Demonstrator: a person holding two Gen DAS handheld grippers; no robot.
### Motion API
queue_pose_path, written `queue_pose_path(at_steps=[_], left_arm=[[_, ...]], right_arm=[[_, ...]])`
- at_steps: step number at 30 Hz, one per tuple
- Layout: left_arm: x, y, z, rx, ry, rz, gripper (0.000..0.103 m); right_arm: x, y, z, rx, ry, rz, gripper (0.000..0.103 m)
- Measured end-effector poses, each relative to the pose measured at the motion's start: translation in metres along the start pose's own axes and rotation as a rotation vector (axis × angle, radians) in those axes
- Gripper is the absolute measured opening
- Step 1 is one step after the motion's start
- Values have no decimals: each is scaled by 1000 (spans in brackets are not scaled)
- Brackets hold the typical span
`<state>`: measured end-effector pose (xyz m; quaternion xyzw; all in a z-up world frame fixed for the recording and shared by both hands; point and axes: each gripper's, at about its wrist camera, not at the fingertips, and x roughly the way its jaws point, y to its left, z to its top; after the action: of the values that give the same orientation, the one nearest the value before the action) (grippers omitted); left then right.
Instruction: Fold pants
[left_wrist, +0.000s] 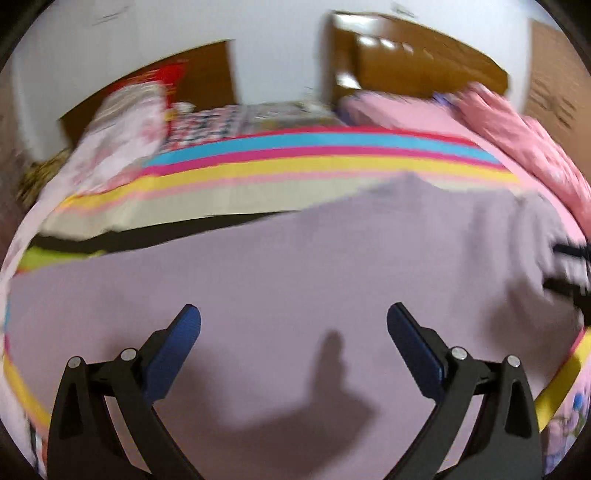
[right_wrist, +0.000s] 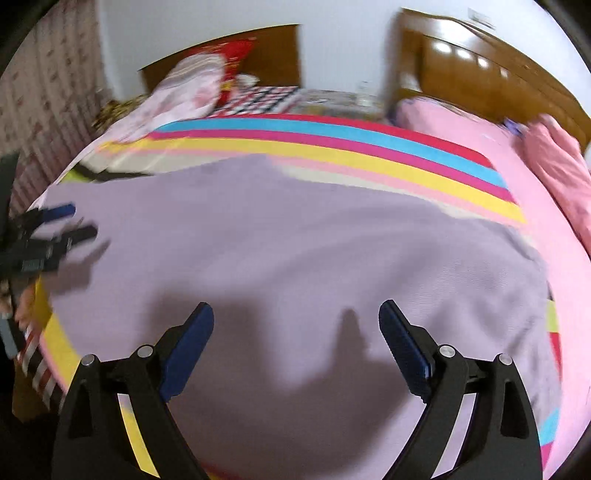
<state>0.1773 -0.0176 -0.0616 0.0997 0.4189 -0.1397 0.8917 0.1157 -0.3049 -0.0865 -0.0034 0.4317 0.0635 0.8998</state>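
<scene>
Pale lilac pants lie spread flat across the striped bed cover, also filling the middle of the right wrist view. My left gripper is open and empty, its blue pads hovering just above the fabric. My right gripper is open and empty too, over the fabric further right. The left gripper shows at the left edge of the right wrist view, and the right gripper at the right edge of the left wrist view. Both views are motion-blurred.
The bed cover has red, blue, pink and yellow stripes. A pink quilt lies at the right, pillows at the back left. A wooden headboard and white wall stand behind. A black strap lies beside the pants.
</scene>
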Motion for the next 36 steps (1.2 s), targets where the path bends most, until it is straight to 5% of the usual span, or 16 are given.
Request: queue_pose_path(at_steps=[2, 5, 10, 18, 20, 23, 27, 31, 36], left_arm=[[17, -27, 3, 38, 30, -28, 101], [40, -52, 1, 73, 53, -20, 102], [47, -44, 0, 43, 72, -59, 102], [46, -51, 3, 36, 89, -44, 102], [43, -57, 13, 36, 121, -15, 101], [42, -74, 40, 105, 63, -21, 101], [75, -85, 75, 116, 57, 14, 101], [112, -92, 91, 75, 102, -83, 102], [136, -78, 111, 11, 83, -55, 102]], right_arm=[[15, -27, -7, -20, 111, -125, 88], [8, -54, -26, -30, 157, -43, 89], [-14, -69, -53, -71, 118, 16, 89], [-13, -75, -48, -84, 107, 70, 89], [-13, -82, -45, -82, 101, 80, 89], [-13, -82, -47, -74, 83, 80, 89], [-13, -81, -49, -59, 62, 69, 90], [-13, -79, -51, -47, 50, 55, 90], [-17, -79, -60, -37, 19, 65, 90]])
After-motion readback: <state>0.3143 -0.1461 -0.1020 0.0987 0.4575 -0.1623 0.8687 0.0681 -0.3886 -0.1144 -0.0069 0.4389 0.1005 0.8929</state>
